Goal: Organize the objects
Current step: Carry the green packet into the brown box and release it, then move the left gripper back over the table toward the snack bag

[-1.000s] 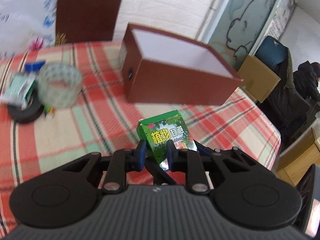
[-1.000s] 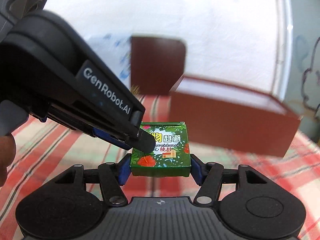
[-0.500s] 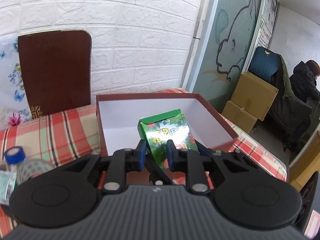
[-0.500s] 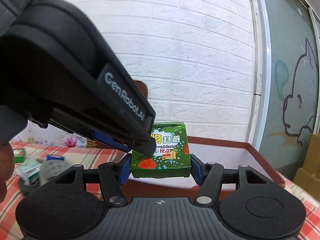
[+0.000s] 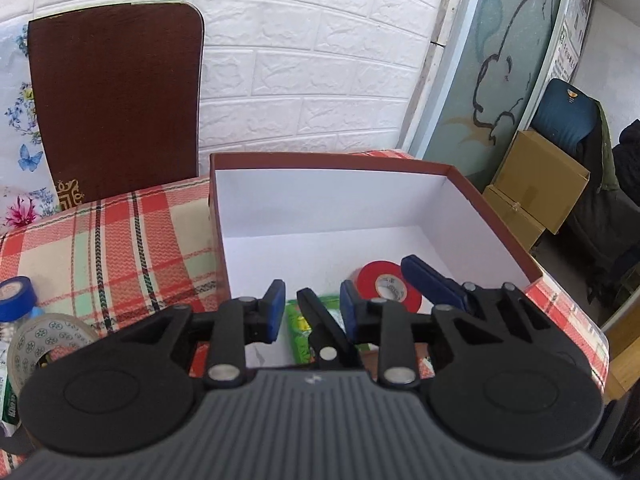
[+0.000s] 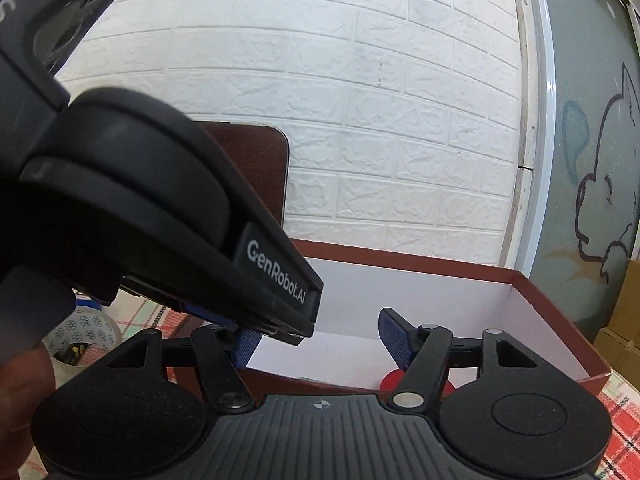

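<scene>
My left gripper (image 5: pixel 310 312) hangs over the near edge of the brown cardboard box with a white inside (image 5: pixel 332 200), its blue-padded jaws apart and pressing on nothing; they have just been opening. The small green carton with printed leaves (image 5: pixel 299 330) shows below and behind those pads as a blurred green patch, inside the box near its front wall; I cannot tell whether it already rests on the floor of the box. My right gripper (image 6: pixel 322 338) sits just beside the left one, also over the box's near edge, with its jaws standing wide and nothing between them; these too have just been opening a little. From the left camera one of its blue pads (image 5: pixel 434 282) crosses in front of a red roll of tape (image 5: pixel 386 286) lying flat on the white floor of the box, toward the front right. From the right camera that red roll (image 6: pixel 390 380) only peeks out behind the gripper's linkage. The box stands on a table covered by a red, green and cream plaid cloth (image 5: pixel 120 248). Out on the cloth to the left lie a clear patterned roll of tape (image 5: pixel 48 340) and, just behind it, a blue roll of tape (image 5: pixel 14 298). A dark brown chair back (image 5: pixel 116 96) stands against the white brick wall (image 5: pixel 320 60) behind the table
</scene>
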Tool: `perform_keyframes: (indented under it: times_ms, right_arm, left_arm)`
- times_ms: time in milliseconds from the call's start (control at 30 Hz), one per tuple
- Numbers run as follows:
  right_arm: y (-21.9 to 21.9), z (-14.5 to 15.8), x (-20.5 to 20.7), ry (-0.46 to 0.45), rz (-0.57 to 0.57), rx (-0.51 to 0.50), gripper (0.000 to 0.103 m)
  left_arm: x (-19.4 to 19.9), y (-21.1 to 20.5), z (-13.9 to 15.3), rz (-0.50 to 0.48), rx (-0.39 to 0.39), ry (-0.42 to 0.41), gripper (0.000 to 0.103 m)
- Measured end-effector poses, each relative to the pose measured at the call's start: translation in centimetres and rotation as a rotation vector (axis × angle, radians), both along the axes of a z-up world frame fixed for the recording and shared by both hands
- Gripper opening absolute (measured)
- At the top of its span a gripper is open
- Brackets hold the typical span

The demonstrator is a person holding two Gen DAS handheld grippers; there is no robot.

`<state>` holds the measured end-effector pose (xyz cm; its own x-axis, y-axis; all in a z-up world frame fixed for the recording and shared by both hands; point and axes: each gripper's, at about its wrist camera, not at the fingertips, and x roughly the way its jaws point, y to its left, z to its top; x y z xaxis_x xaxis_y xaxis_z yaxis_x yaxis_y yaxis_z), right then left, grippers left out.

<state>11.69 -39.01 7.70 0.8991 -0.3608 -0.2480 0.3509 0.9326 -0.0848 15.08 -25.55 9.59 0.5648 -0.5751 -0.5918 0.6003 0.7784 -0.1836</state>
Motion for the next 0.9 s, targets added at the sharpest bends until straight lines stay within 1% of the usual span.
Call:
perform_keyframes:
  times_ms: [133,300,367,433,500,700,733,767,800,833,900]
  right_arm:
    - [1.6,0.2,-1.9,-0.029,-0.005,-0.002,0.063]
    - [3.9,-0.1,-5.1,-0.055,-0.014,0.034,0.063]
    - [4.8,-0.5,-6.3,-0.046,-0.011,0.056,0.065]
    - [5.7,-1.2,-7.0,-0.017,0.002,0.076,0.067]
    - [6.5,-2.2,-7.2,0.029,0.02,0.093,0.067]
    - [8.2,-4.3,-6.6,0.183,0.111,0.199,0.067]
    - [7.6,-4.9,-6.6,0.205,0.125,0.208,0.067]
    - [8.3,-5.1,-5.8,0.224,0.14,0.213,0.067]
    - [8.5,-5.4,-6.3,0.243,0.154,0.214,0.067]
    - [8.4,-5.4,-8.0,0.26,0.168,0.213,0.067]
    - [10.0,-6.1,-7.0,0.293,0.199,0.208,0.067]
  left_arm:
    - [-1.5,0.9,0.7,0.002,-0.012,-0.007,0.034]
    - [-4.3,2.2,0.8,0.004,-0.005,-0.018,0.036]
    - [-5.3,3.0,0.7,0.01,-0.003,-0.016,0.036]
    - [-6.2,3.6,0.3,0.019,0.009,-0.013,0.037]
    - [-6.9,4.4,-0.3,0.035,0.028,-0.011,0.04]
    - [-7.6,7.7,-3.2,0.147,0.112,0.038,0.04]
    - [-7.6,8.4,-3.7,0.171,0.134,0.041,0.04]
    - [-7.6,9.0,-4.2,0.193,0.157,0.044,0.04]
    - [-7.5,9.7,-4.7,0.216,0.18,0.049,0.04]
    - [-7.4,10.5,-5.1,0.237,0.2,0.057,0.04]
    - [-7.2,11.9,-5.9,0.275,0.23,0.073,0.04]
